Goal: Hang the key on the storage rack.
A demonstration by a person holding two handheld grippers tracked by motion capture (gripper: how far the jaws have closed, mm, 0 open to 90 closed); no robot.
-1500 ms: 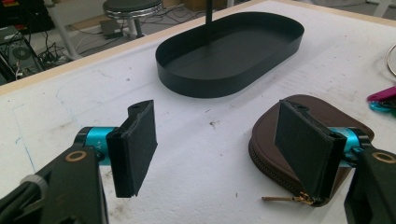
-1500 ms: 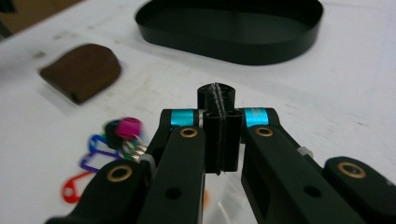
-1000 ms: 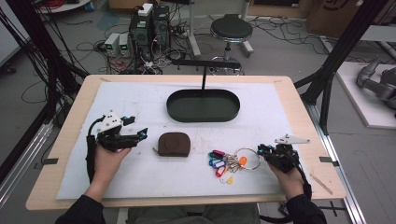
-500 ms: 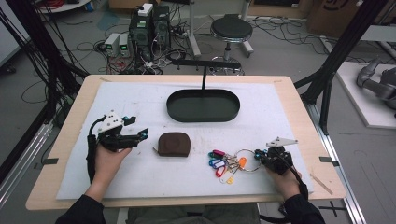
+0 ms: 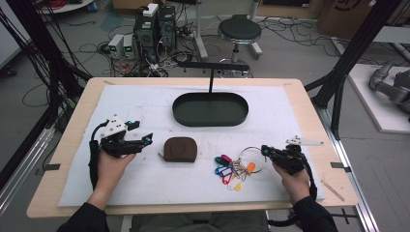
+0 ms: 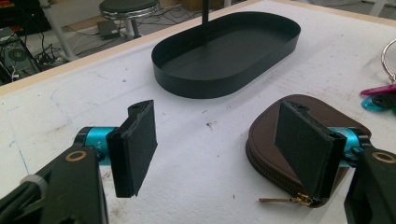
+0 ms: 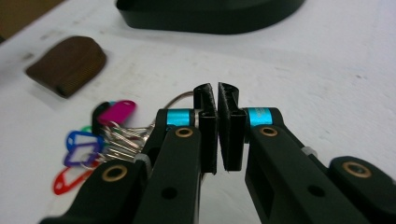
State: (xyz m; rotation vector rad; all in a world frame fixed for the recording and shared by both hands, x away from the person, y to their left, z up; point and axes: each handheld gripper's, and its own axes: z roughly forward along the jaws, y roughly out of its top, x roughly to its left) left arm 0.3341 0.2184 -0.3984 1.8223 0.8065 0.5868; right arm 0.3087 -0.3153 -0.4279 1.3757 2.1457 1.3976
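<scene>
Felt-like white matting is covering most of the pale wooden table, its surface lightly scuffed and marked. Toward the far middle, an oval black tray with low, smooth upright walls is sitting on the mat with nothing lying inside it; a thin black post is rising at its far rim. Nearer the person, a rounded brown zip pouch with a leathery look is lying flat, its gold zip pull pointing outward in the left gripper view. The left gripper is hovering just beside it, jaws standing wide apart, one pad ribbed and dark. To the right, a bunch of bright plastic key tags is fanning from a thin metal ring. The right gripper is sitting at that ring's edge, jaws nearly together, though whether they are pinching the ring I cannot tell.
</scene>
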